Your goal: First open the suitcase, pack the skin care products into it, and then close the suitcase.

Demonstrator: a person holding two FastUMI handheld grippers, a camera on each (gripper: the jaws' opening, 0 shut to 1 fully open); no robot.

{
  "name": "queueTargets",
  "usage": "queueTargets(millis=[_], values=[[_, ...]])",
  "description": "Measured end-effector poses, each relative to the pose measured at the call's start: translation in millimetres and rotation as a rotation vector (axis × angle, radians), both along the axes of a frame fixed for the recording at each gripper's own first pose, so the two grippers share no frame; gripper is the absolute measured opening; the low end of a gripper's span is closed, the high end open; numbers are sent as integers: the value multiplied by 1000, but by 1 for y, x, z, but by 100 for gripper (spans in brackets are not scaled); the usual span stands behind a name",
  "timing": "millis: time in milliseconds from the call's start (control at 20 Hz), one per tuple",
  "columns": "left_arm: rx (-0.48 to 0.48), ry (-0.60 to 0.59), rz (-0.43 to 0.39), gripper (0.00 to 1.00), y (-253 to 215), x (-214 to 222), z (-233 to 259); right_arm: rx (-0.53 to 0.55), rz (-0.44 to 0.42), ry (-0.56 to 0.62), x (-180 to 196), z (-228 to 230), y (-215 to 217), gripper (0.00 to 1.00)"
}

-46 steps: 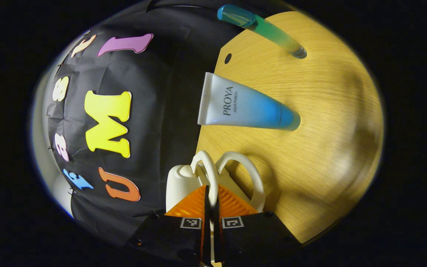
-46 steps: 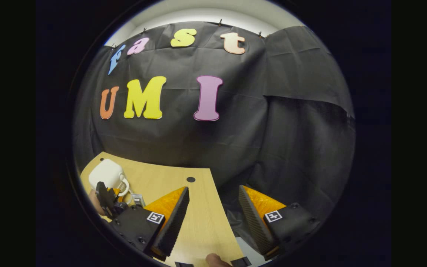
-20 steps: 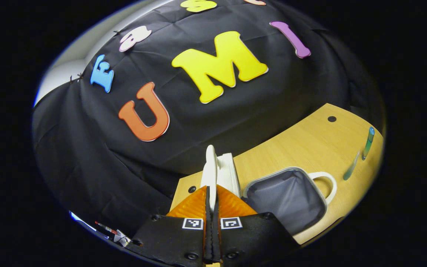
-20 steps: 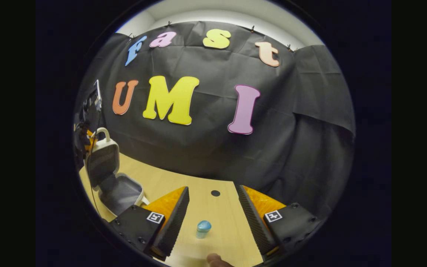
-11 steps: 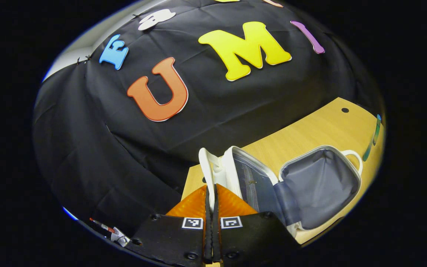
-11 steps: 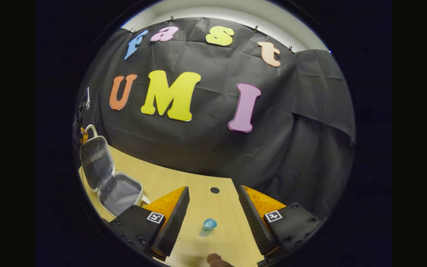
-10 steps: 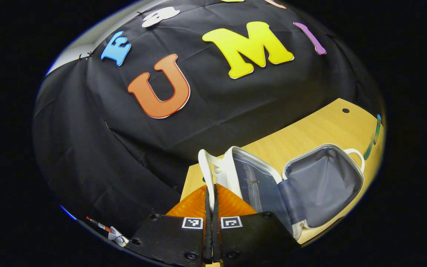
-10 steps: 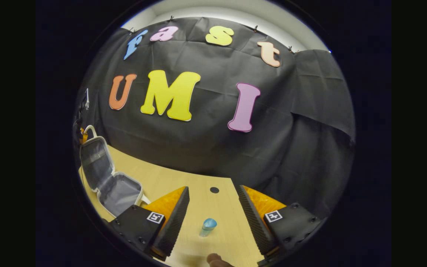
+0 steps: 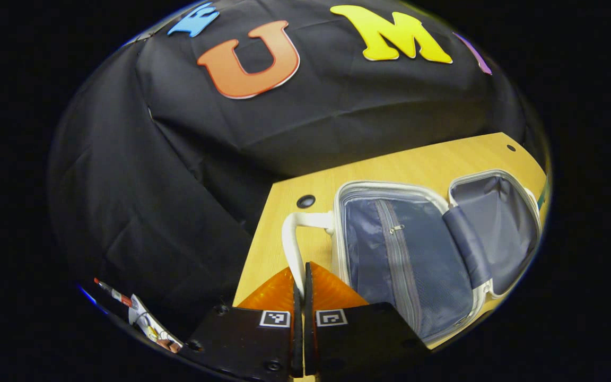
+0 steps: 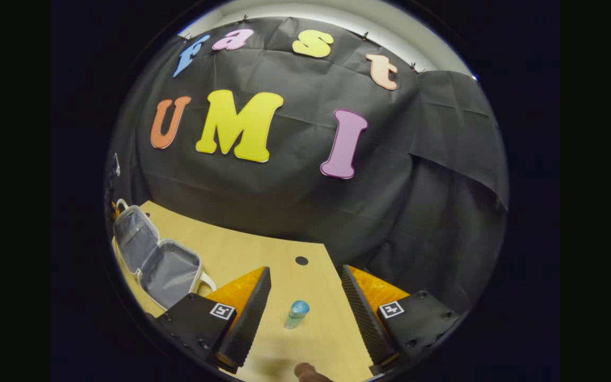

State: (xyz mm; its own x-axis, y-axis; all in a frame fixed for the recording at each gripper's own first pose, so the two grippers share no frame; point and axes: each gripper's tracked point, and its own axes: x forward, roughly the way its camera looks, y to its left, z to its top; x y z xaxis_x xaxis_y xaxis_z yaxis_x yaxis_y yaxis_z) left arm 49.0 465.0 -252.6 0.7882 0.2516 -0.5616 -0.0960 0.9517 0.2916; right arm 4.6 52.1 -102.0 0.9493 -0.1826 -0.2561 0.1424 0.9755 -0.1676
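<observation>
The left gripper [image 9: 300, 281] has its two fingers pressed together on the white handle [image 9: 290, 249] of the suitcase [image 9: 406, 254], the thin loop pinched between them. In the left gripper view the suitcase lies flat and fully open on the wooden table [image 9: 390, 164]. Its two halves sit side by side, joined by a padded fabric hinge, with pale trim around each rim. Both halves are lined in blue-grey fabric. The half nearer the gripper has a zip running down its lining. The handle sticks out from that half towards the table's left edge, close to a small round hole [image 9: 305, 201] in the tabletop near the back left corner. A second small hole [image 9: 511, 148] shows near the table's far right corner.

The right gripper [image 10: 305, 297] is held with its fingers wide apart and nothing between them, above the right part of the table. In the right gripper view a small skin care tube [image 10: 296, 314] with a blue cap lies on the wood ahead of those fingers, in line with the gap between them but clear of both. A round hole [image 10: 301, 260] sits just beyond it, near the table's back edge. The open suitcase [image 10: 157, 260] shows at the table's left end, well apart from the tube, with a white handle [image 10: 208, 281] on its near half. A fingertip [image 10: 308, 372] of the person shows at the bottom edge of this view. Black cloth hangs behind the table as the booth wall [image 10: 305, 196].
</observation>
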Motion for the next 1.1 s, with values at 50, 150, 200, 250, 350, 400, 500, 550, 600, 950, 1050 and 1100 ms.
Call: queueTargets(millis=[50,150,200,250,350,400,500,550,600,950,1050,1100], values=[[-28,22,10,4,5,-3,-12,-2,-2,8,0,-1,2,80],[-85,50,16,5,9,-6,-36,-11,-2,15,-1,-2,6,80],[-109,58,23,5,11,-7,-43,-11,0,22,-2,-4,10,80],[-134,67,27,6,12,-9,-51,-10,-1,31,-3,-6,12,78],[-161,82,35,8,14,-12,-64,-5,6,50,-6,-13,18,80],[-171,84,36,9,15,-12,-68,-5,8,62,-7,-17,22,80],[-195,95,29,11,12,-12,-76,-2,19,88,-8,-24,26,80],[-204,100,28,12,12,-13,-78,0,23,91,-8,-24,27,80],[-210,100,32,18,14,-15,-79,-2,28,93,-10,-26,29,80],[-147,78,131,75,29,-32,-59,-40,74,69,-14,-30,23,80],[-154,67,144,87,17,-41,-45,-49,96,65,-13,-34,19,80],[-168,56,142,94,7,-43,-39,-43,104,67,-13,-37,14,80]])
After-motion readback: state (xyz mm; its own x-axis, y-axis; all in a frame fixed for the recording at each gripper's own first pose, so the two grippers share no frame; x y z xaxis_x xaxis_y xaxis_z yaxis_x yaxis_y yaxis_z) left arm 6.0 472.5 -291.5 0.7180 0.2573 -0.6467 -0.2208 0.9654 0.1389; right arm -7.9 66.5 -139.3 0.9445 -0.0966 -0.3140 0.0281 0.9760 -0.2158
